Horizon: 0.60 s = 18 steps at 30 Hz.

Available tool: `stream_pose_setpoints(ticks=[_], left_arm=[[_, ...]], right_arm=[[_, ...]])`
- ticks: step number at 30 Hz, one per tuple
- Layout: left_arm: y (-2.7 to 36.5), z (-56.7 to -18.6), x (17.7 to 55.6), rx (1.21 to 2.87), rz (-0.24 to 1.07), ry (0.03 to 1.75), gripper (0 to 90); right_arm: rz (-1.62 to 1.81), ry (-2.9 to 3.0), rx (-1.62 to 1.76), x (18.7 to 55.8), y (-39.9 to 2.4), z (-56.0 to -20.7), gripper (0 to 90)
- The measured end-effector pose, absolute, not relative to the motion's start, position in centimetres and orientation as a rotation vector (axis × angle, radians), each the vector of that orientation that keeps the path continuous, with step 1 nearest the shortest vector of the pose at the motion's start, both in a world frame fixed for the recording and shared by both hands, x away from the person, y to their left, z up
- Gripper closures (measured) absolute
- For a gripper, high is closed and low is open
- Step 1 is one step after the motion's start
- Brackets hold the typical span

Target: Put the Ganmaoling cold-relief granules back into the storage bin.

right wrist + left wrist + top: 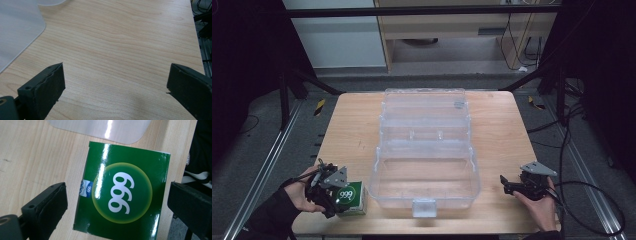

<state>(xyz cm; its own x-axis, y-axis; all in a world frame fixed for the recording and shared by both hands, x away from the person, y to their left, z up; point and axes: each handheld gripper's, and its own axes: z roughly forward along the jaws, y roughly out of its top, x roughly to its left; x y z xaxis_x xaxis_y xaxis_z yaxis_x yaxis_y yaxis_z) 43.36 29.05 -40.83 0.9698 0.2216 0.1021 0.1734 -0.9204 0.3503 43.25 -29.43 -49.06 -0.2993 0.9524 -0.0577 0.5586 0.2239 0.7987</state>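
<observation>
Left hand-held gripper (117,205) hovering wide open over the green box (122,195), pads clear of both side edges. Box lying flat on the surface (352,125), just beside the clear case's (424,150) near left corner. Probably light, stiff, glossy cardboard: gripping across the two long edges, gently.

Two hands, two grippers, both jaws wide.
Left gripper (333,192) sits in the left hand (302,195) at the near left, tilted down, pads apart. Right gripper (512,184) rests in the right hand (539,205), pointing left, also spread.
</observation>
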Motion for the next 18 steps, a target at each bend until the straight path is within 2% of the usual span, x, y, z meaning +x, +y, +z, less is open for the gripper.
stream_pose_setpoints(ticks=[18], left_arm=[[28.3, -43.4, 44.2, 2.833, 0.120, 0.270, 5.2]], right_arm=[[0.905, 1.978, 1.381, 43.4, -29.2, -49.4, 2.0]])
